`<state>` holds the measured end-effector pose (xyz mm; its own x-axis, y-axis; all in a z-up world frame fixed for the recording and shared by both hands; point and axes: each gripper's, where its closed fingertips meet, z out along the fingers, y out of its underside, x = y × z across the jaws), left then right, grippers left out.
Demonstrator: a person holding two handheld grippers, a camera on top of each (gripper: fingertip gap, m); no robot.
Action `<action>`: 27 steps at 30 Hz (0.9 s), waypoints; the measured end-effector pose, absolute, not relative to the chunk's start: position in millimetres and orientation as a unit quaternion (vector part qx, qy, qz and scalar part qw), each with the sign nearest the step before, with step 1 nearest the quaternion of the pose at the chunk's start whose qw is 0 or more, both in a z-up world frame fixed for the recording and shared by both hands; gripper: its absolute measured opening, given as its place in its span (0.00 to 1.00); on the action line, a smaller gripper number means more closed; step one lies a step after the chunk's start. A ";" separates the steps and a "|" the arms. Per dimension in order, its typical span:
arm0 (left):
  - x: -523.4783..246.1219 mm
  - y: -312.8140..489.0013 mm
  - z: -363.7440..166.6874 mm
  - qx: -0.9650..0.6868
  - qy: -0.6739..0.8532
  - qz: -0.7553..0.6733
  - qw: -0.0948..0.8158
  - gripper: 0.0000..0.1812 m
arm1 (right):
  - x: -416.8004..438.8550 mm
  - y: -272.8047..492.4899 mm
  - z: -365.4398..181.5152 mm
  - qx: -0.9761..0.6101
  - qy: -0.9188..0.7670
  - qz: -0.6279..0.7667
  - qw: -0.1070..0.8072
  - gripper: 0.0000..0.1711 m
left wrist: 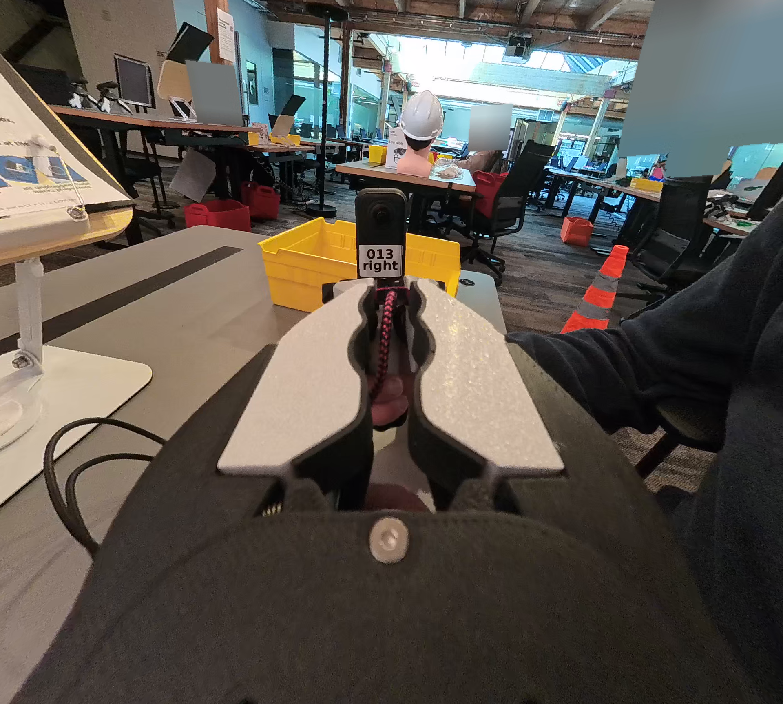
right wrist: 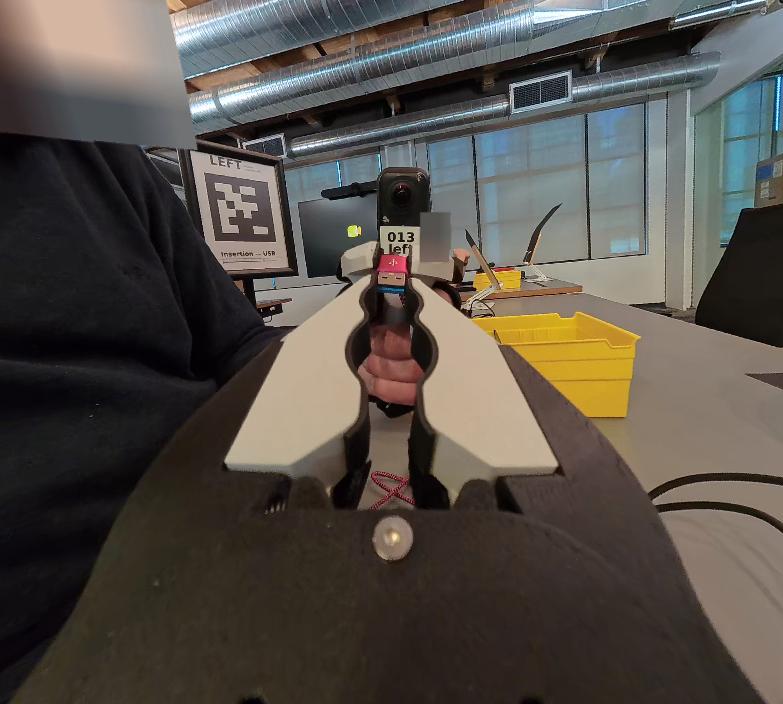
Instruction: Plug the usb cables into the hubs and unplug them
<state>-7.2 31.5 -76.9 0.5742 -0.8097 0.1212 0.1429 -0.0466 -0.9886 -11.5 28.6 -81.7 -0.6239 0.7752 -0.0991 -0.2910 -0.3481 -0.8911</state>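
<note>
My two grippers meet tip to tip above the grey table (left wrist: 178,327). A pink USB plug (right wrist: 393,269) sits between both pairs of fingertips, its metal end towards the right wrist camera. My right gripper (right wrist: 393,284) is closed narrowly around that metal end. My left gripper (left wrist: 392,288) is closed on the plug's rear. The pink-and-black braided cable (left wrist: 383,338) trails back between the left gripper's fingers. A loop of it lies on the table (right wrist: 392,488). The left gripper also shows beyond the plug in the right wrist view (right wrist: 360,260). No hub is in view.
A yellow bin (left wrist: 305,260) stands on the table just behind the grippers; it also shows in the right wrist view (right wrist: 567,361). A white stand holding an instruction sheet (left wrist: 46,192) is at the left. A black cable (left wrist: 63,471) loops over the table. The person's dark sleeve (left wrist: 635,366) is close by. The grippers are tip to tip, or close to it.
</note>
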 end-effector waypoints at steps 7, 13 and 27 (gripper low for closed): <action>-13.8 30.7 -77.5 -0.621 0.272 -0.366 0.637 0.08 | -5.5 39.4 -82.7 -0.279 -0.462 0.764 0.354 0.12; -23.4 27.9 -77.9 -0.623 0.272 -0.357 0.641 0.08 | -10.3 44.1 -131.6 -0.377 -0.580 0.636 0.342 0.34; -37.1 27.0 -81.1 -0.622 0.263 -0.353 0.647 0.08 | -0.4 57.8 -280.9 -0.470 -0.786 0.338 0.216 0.64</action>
